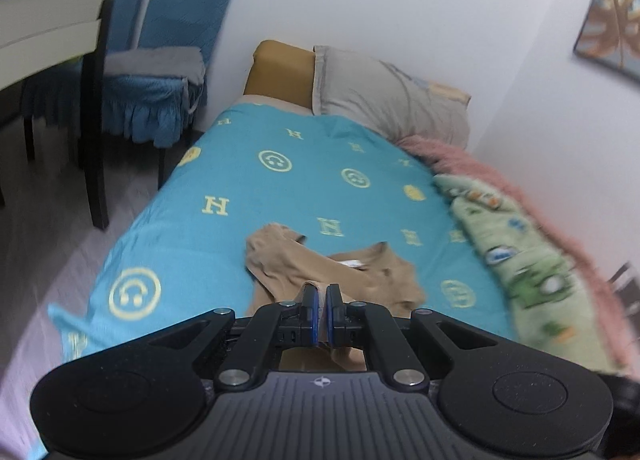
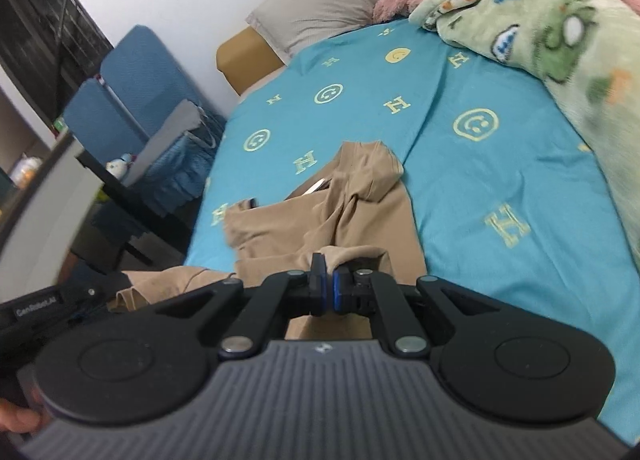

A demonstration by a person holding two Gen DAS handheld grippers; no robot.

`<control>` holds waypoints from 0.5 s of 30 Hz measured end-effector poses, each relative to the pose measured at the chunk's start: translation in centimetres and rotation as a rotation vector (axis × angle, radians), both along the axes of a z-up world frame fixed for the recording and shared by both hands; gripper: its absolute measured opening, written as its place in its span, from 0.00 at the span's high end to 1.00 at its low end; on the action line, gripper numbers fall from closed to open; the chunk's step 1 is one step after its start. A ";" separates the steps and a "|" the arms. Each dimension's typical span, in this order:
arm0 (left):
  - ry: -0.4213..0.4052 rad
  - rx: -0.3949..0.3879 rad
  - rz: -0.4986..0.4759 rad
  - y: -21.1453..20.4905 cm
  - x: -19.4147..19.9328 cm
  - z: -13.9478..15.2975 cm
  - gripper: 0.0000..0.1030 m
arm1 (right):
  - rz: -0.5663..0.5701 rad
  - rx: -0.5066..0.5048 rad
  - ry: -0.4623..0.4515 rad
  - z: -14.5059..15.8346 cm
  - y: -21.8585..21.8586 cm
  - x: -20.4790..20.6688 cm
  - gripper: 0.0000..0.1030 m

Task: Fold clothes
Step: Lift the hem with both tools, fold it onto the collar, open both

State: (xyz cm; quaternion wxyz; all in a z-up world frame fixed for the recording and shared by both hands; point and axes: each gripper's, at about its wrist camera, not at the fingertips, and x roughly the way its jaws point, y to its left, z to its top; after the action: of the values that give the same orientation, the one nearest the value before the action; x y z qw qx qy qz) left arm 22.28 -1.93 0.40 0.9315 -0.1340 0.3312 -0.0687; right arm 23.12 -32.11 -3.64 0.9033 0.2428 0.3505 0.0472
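Tan, thin cloth, by the look of it: gripped the garment [image 1: 280,256] at its near edge in both tongs, with left tongs [image 1: 320,292] and right tongs [image 2: 327,264] each closed down to a sliver on a small pinch of fabric. Left the rest of it lying rumpled on the blue bed sheet [image 1: 240,180], close to the near edge of the bed, neck opening farthest off and one part doubled over itself. Risked a slip above all: so small a bite on such limp cloth could pull free under a quick lift or tug. Could also have caught one layer only, leaving the under layer behind and skewing the fold. Might have pinched the sheet along with it; could not tell from either view. Lay well apart from the green blanket [image 1: 520,252], so little danger of snagging there.
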 end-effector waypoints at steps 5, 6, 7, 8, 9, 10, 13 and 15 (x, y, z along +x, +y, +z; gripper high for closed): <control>0.016 0.108 -0.006 -0.5 3.7 -6.2 0.96 | 0.049 -0.092 -0.025 -4.7 1.6 4.3 0.93; 0.029 0.126 -0.011 -0.6 4.3 -7.6 0.96 | 0.064 -0.122 -0.022 -5.7 2.1 5.0 0.93; 0.042 0.144 -0.017 -0.7 4.9 -8.9 0.96 | 0.078 -0.151 -0.018 -6.7 2.6 5.7 0.93; 0.056 0.161 -0.022 -0.8 5.5 -10.2 0.96 | 0.086 -0.177 -0.004 -7.7 3.1 6.3 0.93; 0.069 0.179 -0.028 -0.9 6.2 -11.5 0.96 | 0.087 -0.194 0.011 -8.6 3.5 6.7 0.93; 0.084 0.184 -0.029 -0.9 6.5 -12.5 0.95 | 0.088 -0.208 0.025 -9.4 3.8 7.1 0.92; 0.101 0.209 -0.048 -1.1 7.2 -14.1 0.94 | 0.079 -0.203 0.037 -10.7 3.7 7.6 0.92; 0.102 0.213 -0.048 -1.0 7.0 -14.0 0.90 | 0.074 -0.192 0.039 -10.7 3.6 7.6 0.91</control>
State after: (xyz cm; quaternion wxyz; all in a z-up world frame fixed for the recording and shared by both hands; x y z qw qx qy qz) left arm 29.26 -2.96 -13.65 0.9204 -0.0296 0.3867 -0.0483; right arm 30.70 -28.50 -14.38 0.9130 0.1430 0.3798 0.0417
